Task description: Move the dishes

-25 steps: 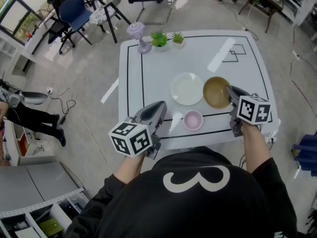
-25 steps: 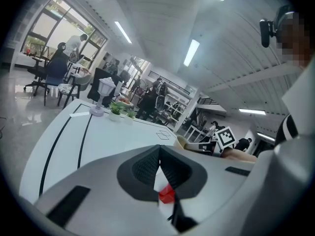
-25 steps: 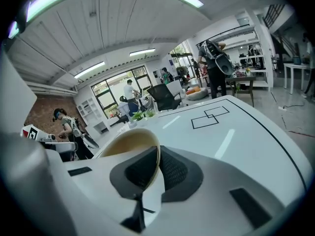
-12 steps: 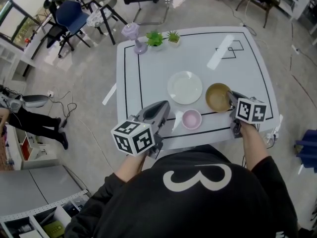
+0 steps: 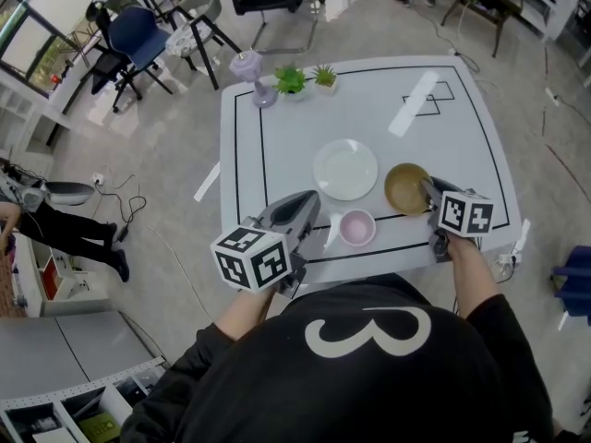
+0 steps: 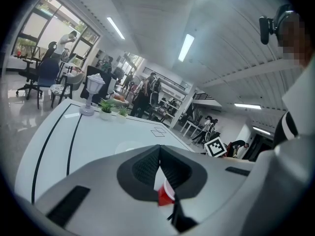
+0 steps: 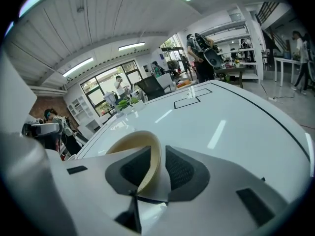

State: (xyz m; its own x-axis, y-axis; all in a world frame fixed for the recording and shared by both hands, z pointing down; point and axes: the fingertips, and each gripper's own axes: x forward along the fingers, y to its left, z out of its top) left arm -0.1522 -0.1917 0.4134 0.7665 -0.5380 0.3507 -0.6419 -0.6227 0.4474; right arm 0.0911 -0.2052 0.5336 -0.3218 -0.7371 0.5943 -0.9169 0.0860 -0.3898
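A tan bowl (image 5: pixel 407 188) sits at the near right of the white table (image 5: pixel 277 146). My right gripper (image 5: pixel 427 188) is shut on its near rim; in the right gripper view the rim (image 7: pixel 147 154) stands between the two pads. A white plate (image 5: pixel 345 169) lies mid-table, left of the bowl. A small pink bowl (image 5: pixel 357 227) rests near the front edge. My left gripper (image 5: pixel 311 201) hovers just left of the pink bowl, apart from it. In the left gripper view its jaws (image 6: pixel 159 149) meet with nothing held.
At the table's far left stand a lilac lamp (image 5: pixel 247 70) and two small potted plants (image 5: pixel 292 81). A black line borders the table and a tape strip (image 5: pixel 413 90) lies at the far right. Chairs (image 5: pixel 138 30) stand beyond the table; a person (image 5: pixel 55 220) is at left.
The right gripper has drawn the tan bowl slightly toward the near right, away from the plate. The left gripper has barely moved.
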